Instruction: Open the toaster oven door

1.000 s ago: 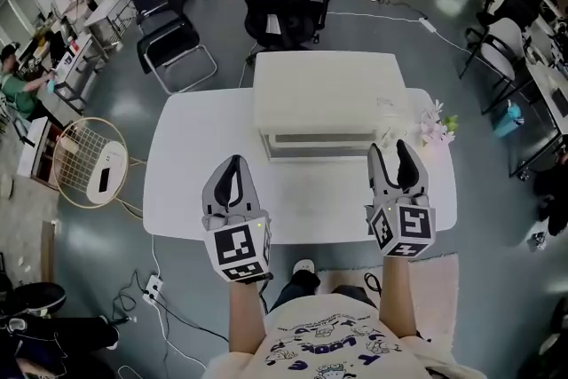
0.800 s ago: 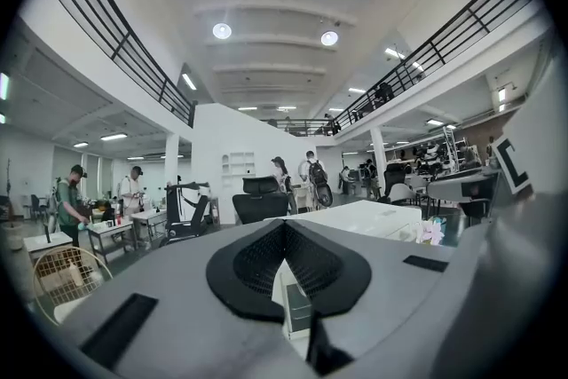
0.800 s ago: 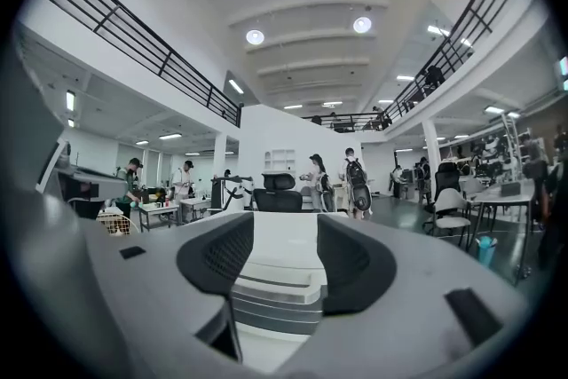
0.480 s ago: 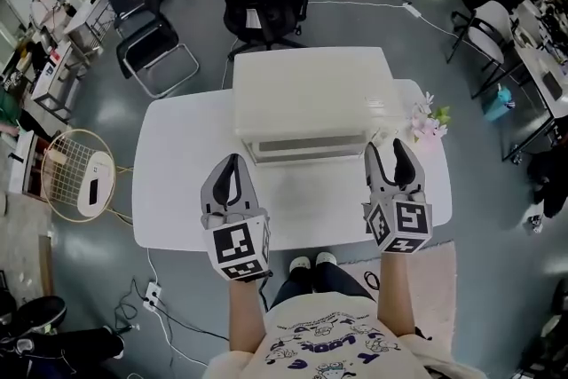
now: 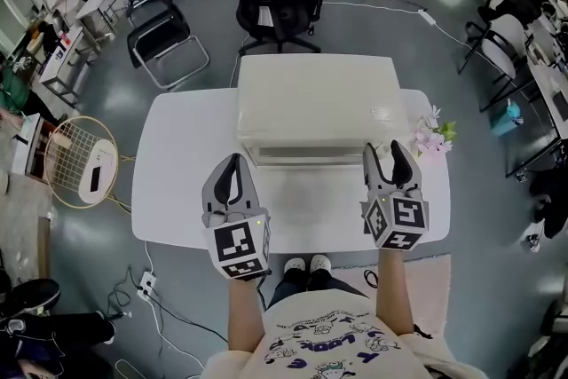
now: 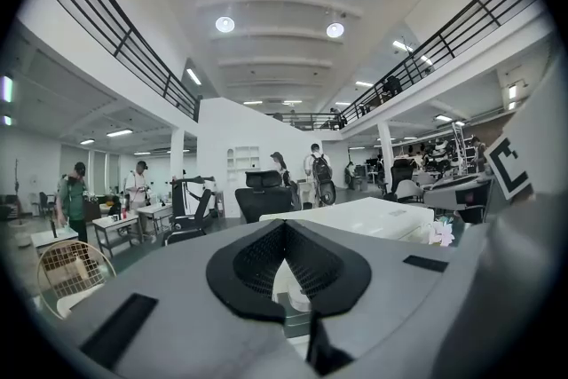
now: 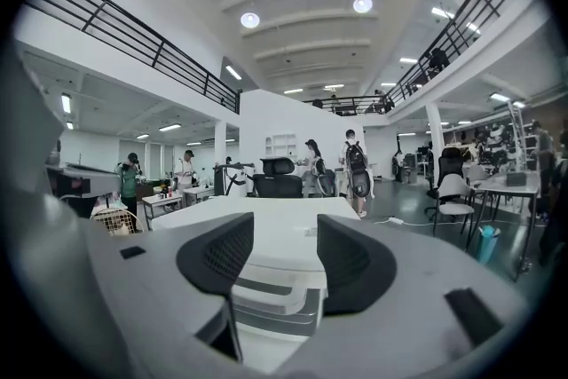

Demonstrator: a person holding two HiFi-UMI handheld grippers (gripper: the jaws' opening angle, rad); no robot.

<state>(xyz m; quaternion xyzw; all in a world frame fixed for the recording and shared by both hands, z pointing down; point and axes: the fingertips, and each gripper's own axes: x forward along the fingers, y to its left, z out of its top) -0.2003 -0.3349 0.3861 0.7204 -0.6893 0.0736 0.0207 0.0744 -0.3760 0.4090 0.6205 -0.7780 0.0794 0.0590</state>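
Looking down in the head view: the toaster oven [image 5: 315, 98] is seen mid-table on the white table [image 5: 177, 164], door shut and facing the person. The left gripper [image 5: 232, 171] and right gripper [image 5: 387, 157] are held low over the near table edge, just short of the oven front, neither touching it. Pink flowers [image 5: 433, 136] are seen at the oven's right corner. Versus half a second ago, only a slight frame shift is noted; gripper poses and the door are unchanged.

Left gripper view: the jaws are seen clenched, tips meeting, with nothing between them. The toaster oven [image 6: 377, 216] is seen ahead and to the right.

Right gripper view: the jaws are seen spread apart and empty. The toaster oven [image 7: 266, 231] is framed between them, with the closed door's handle [image 7: 271, 296] visible low in the gap and no contact made.
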